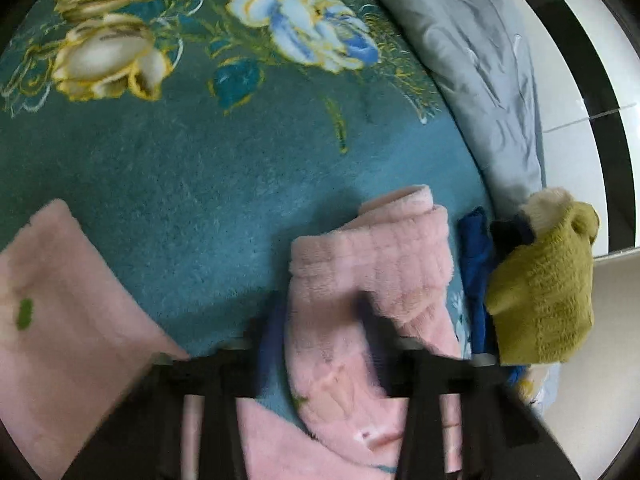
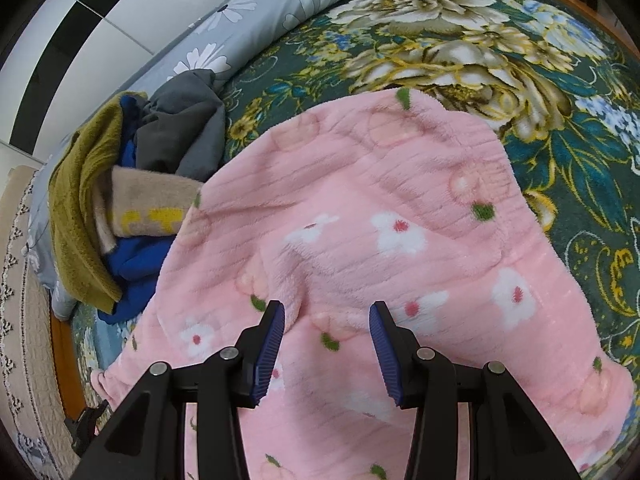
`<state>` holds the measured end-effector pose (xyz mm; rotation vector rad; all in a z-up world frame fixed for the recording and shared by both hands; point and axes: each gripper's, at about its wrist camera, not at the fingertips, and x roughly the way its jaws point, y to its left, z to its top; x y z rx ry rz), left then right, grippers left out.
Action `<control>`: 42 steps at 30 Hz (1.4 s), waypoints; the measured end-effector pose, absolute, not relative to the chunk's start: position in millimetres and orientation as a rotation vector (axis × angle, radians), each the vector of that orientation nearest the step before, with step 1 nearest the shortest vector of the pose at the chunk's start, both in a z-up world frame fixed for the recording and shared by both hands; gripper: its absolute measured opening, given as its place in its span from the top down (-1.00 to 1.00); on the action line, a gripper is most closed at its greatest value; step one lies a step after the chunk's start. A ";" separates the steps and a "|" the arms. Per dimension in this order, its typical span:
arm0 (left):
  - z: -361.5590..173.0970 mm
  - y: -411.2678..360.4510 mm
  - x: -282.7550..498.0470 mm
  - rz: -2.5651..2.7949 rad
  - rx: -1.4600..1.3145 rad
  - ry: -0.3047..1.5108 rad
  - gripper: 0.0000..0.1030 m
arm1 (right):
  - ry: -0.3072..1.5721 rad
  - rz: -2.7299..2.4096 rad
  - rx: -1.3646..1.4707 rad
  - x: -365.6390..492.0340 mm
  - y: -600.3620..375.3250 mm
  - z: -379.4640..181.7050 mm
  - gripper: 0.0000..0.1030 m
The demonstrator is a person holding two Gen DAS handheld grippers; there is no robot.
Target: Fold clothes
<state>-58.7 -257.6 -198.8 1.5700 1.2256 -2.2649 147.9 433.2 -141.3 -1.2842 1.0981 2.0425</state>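
Note:
A pink fleece garment (image 2: 360, 200) printed with white flowers lies spread on the teal floral blanket (image 2: 560, 140). My right gripper (image 2: 327, 316) hovers over its near part, open, blue pads apart, with nothing pinched. In the left wrist view a ribbed pink sleeve cuff (image 1: 372, 256) lies folded on the blanket (image 1: 180, 160). It runs back between the blurred fingers of my left gripper (image 1: 326, 328). Those fingers stand apart on either side of the sleeve. Another flap of the pink garment (image 1: 60, 300) lies at the lower left.
A pile of other clothes sits beside the garment: an olive knit (image 2: 80, 208), a grey piece (image 2: 180, 128), a beige one (image 2: 152, 200) and a blue one (image 2: 136, 264). A grey daisy quilt (image 2: 260, 12) lines the wall side. The wooden bed edge (image 2: 64, 360) is at the left.

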 end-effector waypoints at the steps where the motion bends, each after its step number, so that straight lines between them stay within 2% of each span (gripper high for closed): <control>1: -201.0 -258.4 -58.4 -2.246 1.566 1.234 0.92 | 1.098 2.039 -1.284 148.2 433.8 -141.4 0.07; 4: -193.9 -261.3 -63.2 -2.228 1.561 1.274 0.94 | 1.096 2.034 -1.285 147.7 435.8 -142.0 0.07; 7: -141.1 -273.2 -83.1 -2.392 1.426 1.322 0.96 | 1.088 2.042 -1.279 146.4 437.2 -139.1 0.07; 10: -54.3 -293.9 -83.2 -2.691 1.084 1.505 0.96 | 1.063 2.072 -1.257 147.0 437.6 -132.0 0.07; 12: -19.6 -300.4 -67.8 -2.832 0.949 1.447 0.96 | 1.051 2.083 -1.243 149.0 438.0 -130.8 0.07; 14: -26.4 -308.3 -46.8 -2.839 0.968 1.320 0.95 | 1.071 2.066 -1.243 152.9 439.7 -137.2 0.07; 16: -84.8 -321.8 -36.5 -2.622 1.195 1.168 0.95 | 1.102 2.042 -1.250 157.6 441.1 -146.3 0.07; 19: -163.0 -344.3 -15.8 -2.291 1.377 1.248 0.96 | 1.121 2.020 -1.257 165.4 445.4 -155.4 0.07; 22: -192.4 -353.6 7.8 -2.182 1.348 1.353 0.96 | 1.113 2.023 -1.225 172.6 458.6 -150.9 0.07; 32: -168.1 -339.1 -15.3 -2.314 1.379 1.179 0.96 | 1.095 1.991 -1.015 181.8 547.7 -123.6 0.07; 42: -173.9 -339.3 -10.2 -2.277 1.390 1.204 0.95 | 1.661 1.794 -0.909 190.1 601.8 -194.5 0.05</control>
